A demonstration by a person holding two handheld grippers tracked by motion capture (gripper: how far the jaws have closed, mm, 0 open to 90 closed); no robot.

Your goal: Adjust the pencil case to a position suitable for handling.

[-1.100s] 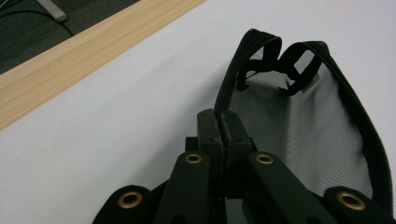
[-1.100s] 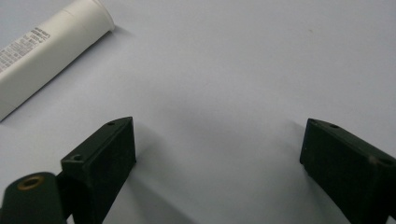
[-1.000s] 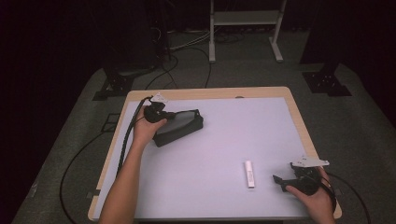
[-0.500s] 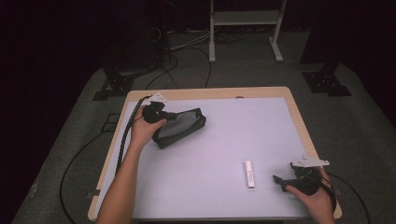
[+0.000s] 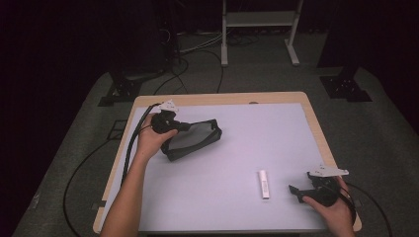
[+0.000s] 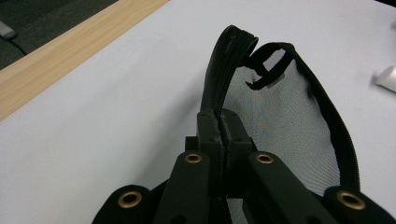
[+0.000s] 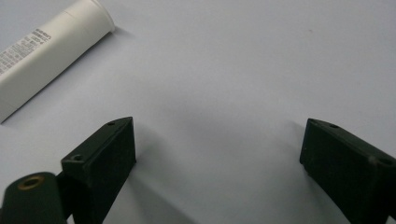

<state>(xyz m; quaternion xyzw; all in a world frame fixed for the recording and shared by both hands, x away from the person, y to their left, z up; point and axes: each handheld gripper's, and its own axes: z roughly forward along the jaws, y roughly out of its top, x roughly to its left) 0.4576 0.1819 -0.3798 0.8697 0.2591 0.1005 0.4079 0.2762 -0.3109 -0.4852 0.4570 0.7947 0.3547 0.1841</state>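
1. High view: the pouch (image 5: 190, 139), a black mesh bag, lies on the desk (image 5: 276, 128) toward its far left part. The left tongs (image 5: 174, 126) grip the pouch's near-left rim and lift that edge a little. The tube (image 5: 264, 183), small and white, lies well apart from the pouch, toward the near right. The right tongs (image 5: 295, 190) rest just beside the tube, on the side away from the pouch. Risk: the pouch may slide or drag across the smooth desk if the left hand pulls sideways, since nothing else pins it.

2. Left gripper view: the left tongs (image 6: 223, 135) are clenched on the pouch's zipper rim (image 6: 219, 79), with only a narrow strip between the pads. The mesh (image 6: 285, 126) sags open beside it. Risk: so thin a bite could slip off, and the mouth would fall flat.

3. Right gripper view: the right tongs (image 7: 219, 149) stand released, wide apart, with bare desk between them. The tube (image 7: 44, 51) lies off to one side, outside the gap. Risk: closing from here would catch nothing; a skewed approach could knock the round tube and roll it farther from the pouch.
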